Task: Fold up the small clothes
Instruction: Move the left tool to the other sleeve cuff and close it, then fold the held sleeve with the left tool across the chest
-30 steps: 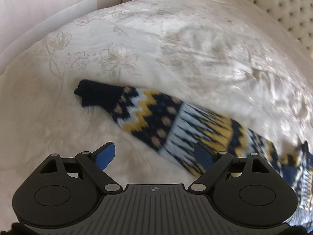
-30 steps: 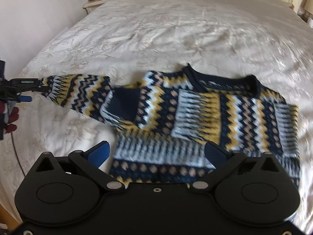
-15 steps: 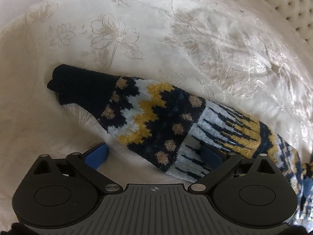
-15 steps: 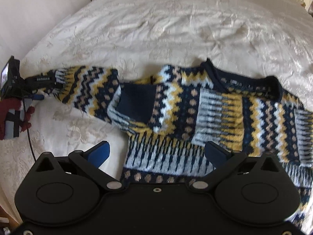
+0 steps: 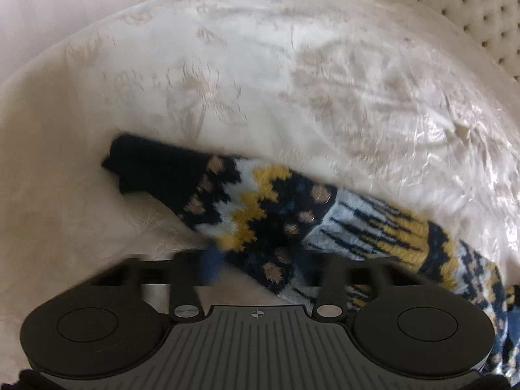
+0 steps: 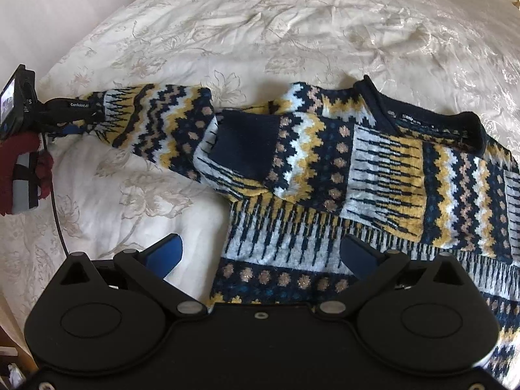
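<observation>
Knitted sweater (image 6: pixel 373 175): lying flat on the embroidered bedspread (image 6: pixel 292 26), one sleeve (image 5: pixel 260 214) stretching out leftward.
Sleeve axis: running diagonally across the left gripper (image 5: pixel 256 266), cuff (image 5: pixel 146 165) pointing far-left.
Left gripper: nearer, closing around mid-sleeve; blur is hiding whether it is pinching.
Right gripper (image 6: pixel 260 253): spread, hovering over the hem.
Cut off: sweater's right side.

Left gripper (image 5: pixel 256 265) fingertips blurred
</observation>
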{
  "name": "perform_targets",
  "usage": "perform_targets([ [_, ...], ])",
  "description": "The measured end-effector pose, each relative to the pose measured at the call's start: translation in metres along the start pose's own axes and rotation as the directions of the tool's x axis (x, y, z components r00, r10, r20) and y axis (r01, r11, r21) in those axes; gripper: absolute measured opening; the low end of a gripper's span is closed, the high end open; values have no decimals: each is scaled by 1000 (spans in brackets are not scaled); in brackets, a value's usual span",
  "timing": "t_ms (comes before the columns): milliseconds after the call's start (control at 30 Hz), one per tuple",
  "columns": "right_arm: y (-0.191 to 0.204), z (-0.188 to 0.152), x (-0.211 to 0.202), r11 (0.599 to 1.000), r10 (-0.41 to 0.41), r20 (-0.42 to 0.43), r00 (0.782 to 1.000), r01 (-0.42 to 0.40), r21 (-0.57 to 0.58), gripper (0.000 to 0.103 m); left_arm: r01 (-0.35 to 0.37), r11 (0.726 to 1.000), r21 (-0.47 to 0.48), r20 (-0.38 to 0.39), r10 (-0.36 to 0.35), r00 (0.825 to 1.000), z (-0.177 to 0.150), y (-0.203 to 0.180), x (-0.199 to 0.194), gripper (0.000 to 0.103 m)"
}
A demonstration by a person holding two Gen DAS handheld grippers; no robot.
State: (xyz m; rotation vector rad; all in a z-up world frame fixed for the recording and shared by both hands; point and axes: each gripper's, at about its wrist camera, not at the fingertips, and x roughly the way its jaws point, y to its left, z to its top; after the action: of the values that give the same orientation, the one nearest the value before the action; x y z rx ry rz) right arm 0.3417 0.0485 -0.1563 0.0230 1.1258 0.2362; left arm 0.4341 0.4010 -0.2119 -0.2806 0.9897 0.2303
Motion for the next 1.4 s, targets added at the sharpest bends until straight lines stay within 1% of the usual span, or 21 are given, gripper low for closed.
perform_targets([
  [33, 0, 0, -1, 1000, 2, 2, 1000, -2, -1, 102, 11, 1000, -11, 4, -11, 1000, 1, 0, -3, 13],
  [100, -1, -1, -3, 1000, 6, 7, 1000, -6, -1, 103, 5, 1000, -22, 28, -5, 1000, 3, -3, -15, 12],
  [200, -5, -4, -9, 1000, 11, 19, 1000, -11, 11, 103, -16, 1000, 12, 102, 15, 995, 3, -15, -41, 11],
  [233, -6, -5, -11, 1000, 14, 22, 1000, -14, 14, 103, -16, 1000, 23, 125, 13, 992, 4, -20, -50, 8],
  [267, -8, -7, -13, 1000, 15, 25, 1000, -15, 15, 103, -12, 999, 33, 144, 7, 990, 4, -25, -59, 6],
  [333, -12, -10, -17, 1000, 18, 32, 999, -18, 17, 103, 1, 999, 49, 181, -10, 984, 5, -35, -78, 6],
  [433, -20, -16, -23, 999, 28, 42, 999, -29, 25, 103, 14, 996, 89, 241, -36, 970, 7, -58, -106, 6],
  [500, -27, -21, -27, 999, 37, 51, 998, -38, 33, 103, 29, 993, 113, 276, -59, 959, 6, -74, -127, 6],
  [633, -45, -31, -36, 997, 63, 71, 996, -66, 48, 103, 53, 984, 168, 344, -109, 933, -1, -113, -169, 6],
  [800, -77, -45, -48, 993, 100, 92, 991, -106, 56, 103, 78, 965, 250, 422, -181, 888, -24, -182, -220, 6],
  [833, -86, -48, -51, 992, 107, 99, 989, -113, 60, 103, 87, 960, 267, 430, -200, 880, -31, -198, -230, 6],
  [900, -105, -55, -58, 990, 113, 111, 987, -121, 74, 103, 103, 943, 316, 430, -239, 870, -44, -230, -241, 6],
  [1000, -135, -66, -67, 988, 114, 124, 986, -126, 89, 103, 126, 912, 390, 403, -292, 867, -68, -281, -246, 6],
  [1033, -146, -70, -71, 988, 112, 130, 985, -125, 95, 103, 141, 901, 409, 385, -311, 869, -76, -297, -244, 6],
  [1100, -165, -79, -77, 987, 106, 139, 985, -121, 109, 103, 166, 878, 450, 332, -336, 881, -97, -331, -232, 6],
  [1200, -191, -92, -87, 985, 94, 145, 985, -113, 130, 102, 211, 844, 494, 218, -355, 909, -131, -377, -199, 6],
  [1233, -199, -97, -90, 985, 87, 145, 986, -107, 135, 102, 235, 833, 502, 173, -363, 915, -142, -390, -184, 6],
  [1267, -207, -102, -92, 985, 80, 144, 986, -100, 139, 102, 268, 819, 507, 129, -379, 916, -151, -400, -170, 6],
  [1333, -221, -112, -96, 984, 65, 139, 988, -86, 153, 102, 362, 781, 509, 13, -427, 904, -169, -418, -145, 7],
  [1367, -228, -116, -97, 984, 59, 135, 989, -81, 161, 102, 394, 767, 506, -56, -427, 903, -178, -429, -131, 7],
  [1400, -233, -120, -98, 982, 53, 130, 990, -75, 171, 102, 402, 764, 504, -93, -415, 905, -186, -436, -122, 9],
])
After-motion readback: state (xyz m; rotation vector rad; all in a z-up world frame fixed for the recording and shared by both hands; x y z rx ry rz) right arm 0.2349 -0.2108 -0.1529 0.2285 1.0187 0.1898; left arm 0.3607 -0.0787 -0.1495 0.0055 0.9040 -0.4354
